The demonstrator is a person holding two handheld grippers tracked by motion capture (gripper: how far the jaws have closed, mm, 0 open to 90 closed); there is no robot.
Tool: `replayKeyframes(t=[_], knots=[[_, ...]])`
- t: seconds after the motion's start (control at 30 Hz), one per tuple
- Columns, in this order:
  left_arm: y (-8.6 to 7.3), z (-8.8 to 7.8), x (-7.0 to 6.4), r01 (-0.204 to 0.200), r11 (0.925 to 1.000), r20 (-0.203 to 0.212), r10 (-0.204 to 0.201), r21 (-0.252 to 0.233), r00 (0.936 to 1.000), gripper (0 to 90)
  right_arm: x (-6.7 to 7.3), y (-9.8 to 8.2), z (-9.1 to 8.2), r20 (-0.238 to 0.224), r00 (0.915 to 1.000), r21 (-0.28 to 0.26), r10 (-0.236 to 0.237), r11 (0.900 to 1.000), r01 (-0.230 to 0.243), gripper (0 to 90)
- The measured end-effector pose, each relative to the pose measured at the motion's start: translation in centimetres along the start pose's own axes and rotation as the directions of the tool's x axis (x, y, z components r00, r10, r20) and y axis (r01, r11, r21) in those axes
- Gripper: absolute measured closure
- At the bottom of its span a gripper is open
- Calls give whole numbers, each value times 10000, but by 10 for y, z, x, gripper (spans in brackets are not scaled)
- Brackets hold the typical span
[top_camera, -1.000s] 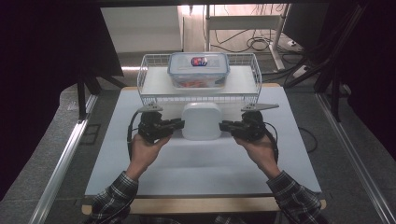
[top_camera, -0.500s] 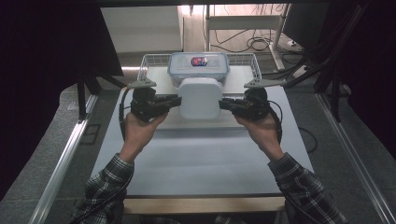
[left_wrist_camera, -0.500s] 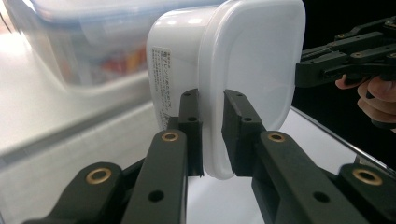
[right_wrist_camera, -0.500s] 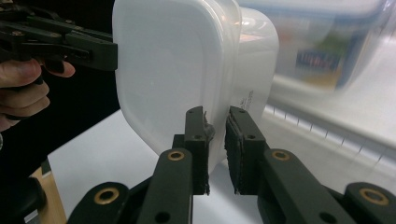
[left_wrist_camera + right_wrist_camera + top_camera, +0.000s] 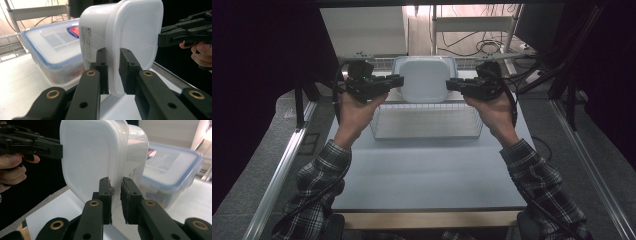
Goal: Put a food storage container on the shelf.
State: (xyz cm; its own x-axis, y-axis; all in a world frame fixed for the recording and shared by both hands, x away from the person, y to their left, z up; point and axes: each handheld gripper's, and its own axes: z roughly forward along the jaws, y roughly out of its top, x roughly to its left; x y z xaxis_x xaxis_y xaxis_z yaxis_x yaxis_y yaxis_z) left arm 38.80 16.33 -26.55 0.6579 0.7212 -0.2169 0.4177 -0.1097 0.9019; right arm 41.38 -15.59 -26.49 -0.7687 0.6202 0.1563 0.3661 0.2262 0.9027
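Both forearms in plaid sleeves reach forward, raised. The left hand's black two-jaw gripper and the right hand's black two-jaw gripper point inward at each other, jaws pinched nearly closed.

Dim sides, bright backlight (blown-out), soft focus

Plastics, wire, matt black jaws

White tub milky smooth plastic; lidded box clear glossy plastic (blue rim); rack thin metal wire; left gripper matt black; tabletop smooth matt.
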Motion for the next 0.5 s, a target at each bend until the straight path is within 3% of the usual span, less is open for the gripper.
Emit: replayKeyframes(t=[0.3,0.5], knots=[[30,7,12,177,9998,-96,-177,25,9998,783,-11,29,5,131,9998,-161,167,9997,-165,787],[37,17,21,426,9991,-47,-426,61,9991,782,-22,38,12,314,9990,-138,310,9994,-305,782]])
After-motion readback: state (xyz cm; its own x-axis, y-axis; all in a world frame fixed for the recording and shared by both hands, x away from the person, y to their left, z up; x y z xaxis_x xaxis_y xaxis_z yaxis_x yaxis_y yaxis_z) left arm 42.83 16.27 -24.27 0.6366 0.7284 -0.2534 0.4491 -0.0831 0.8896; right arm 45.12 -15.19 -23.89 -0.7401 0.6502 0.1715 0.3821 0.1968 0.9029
